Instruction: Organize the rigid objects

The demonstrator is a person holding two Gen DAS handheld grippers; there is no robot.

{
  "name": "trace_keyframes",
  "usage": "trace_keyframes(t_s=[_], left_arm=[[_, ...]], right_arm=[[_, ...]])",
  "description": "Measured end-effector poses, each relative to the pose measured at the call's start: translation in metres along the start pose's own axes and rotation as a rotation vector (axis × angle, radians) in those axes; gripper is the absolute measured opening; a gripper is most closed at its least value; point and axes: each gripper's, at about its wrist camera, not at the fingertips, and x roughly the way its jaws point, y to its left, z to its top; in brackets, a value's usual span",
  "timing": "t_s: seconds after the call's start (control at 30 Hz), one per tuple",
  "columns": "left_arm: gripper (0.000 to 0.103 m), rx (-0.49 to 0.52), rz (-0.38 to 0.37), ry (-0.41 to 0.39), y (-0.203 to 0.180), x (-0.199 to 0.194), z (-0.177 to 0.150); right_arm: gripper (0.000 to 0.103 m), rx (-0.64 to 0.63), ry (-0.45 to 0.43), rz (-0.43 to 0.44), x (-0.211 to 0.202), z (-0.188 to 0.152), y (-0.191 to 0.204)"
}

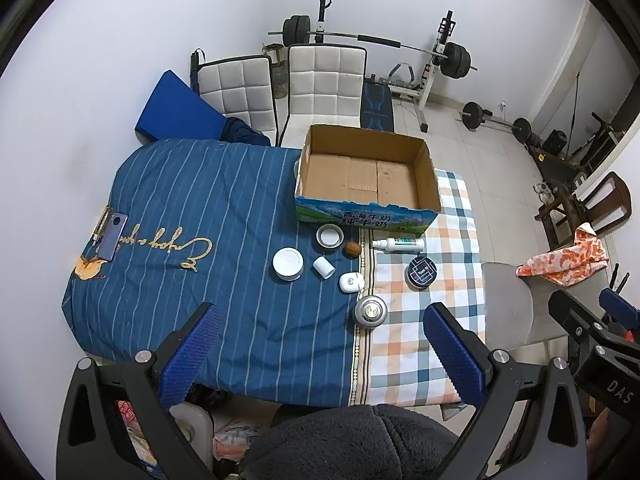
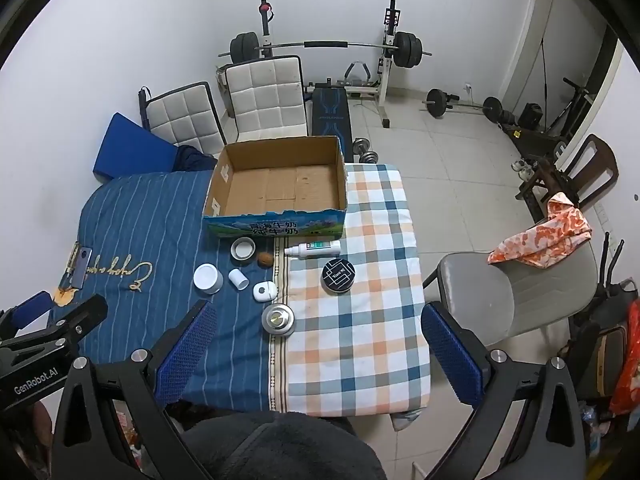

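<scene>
An empty open cardboard box [image 1: 366,178] [image 2: 280,184] stands at the table's far side. In front of it lie several small items: a white round lid [image 1: 330,236] [image 2: 243,249], a walnut [image 1: 353,249] [image 2: 264,259], a white spray bottle [image 1: 398,245] [image 2: 314,249], a white jar [image 1: 287,264] [image 2: 208,278], a small white cap [image 1: 323,267] [image 2: 239,279], a white oval case [image 1: 351,282] [image 2: 264,291], a black round tin [image 1: 421,274] [image 2: 338,275] and a silver puck light [image 1: 370,311] [image 2: 278,319]. My left gripper [image 1: 322,346] and right gripper [image 2: 320,346] hover open and empty above the near edge.
The table is covered by a blue striped cloth [image 1: 192,208] and a plaid cloth [image 2: 360,280]. A phone on a clipboard [image 1: 110,236] lies at the left edge. A grey chair [image 2: 500,292] with an orange cloth stands right; white chairs [image 2: 264,96] and gym weights stand behind.
</scene>
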Motion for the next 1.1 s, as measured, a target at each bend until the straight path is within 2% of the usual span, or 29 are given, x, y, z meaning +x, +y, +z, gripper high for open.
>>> trace_keyframes(t_s=[0.4,1.1], left_arm=[[0.103,-0.006,0.010,-0.056,0.003,-0.015,-0.001],[0.103,0.017,0.013,-0.080,-0.005,-0.025,-0.004]], right_arm=[[0.103,0.002,-0.008,0.008,-0.003,-0.001,-0.002],[0.103,-0.003,-0.031,0.005,-0.014,-0.002,-0.004]])
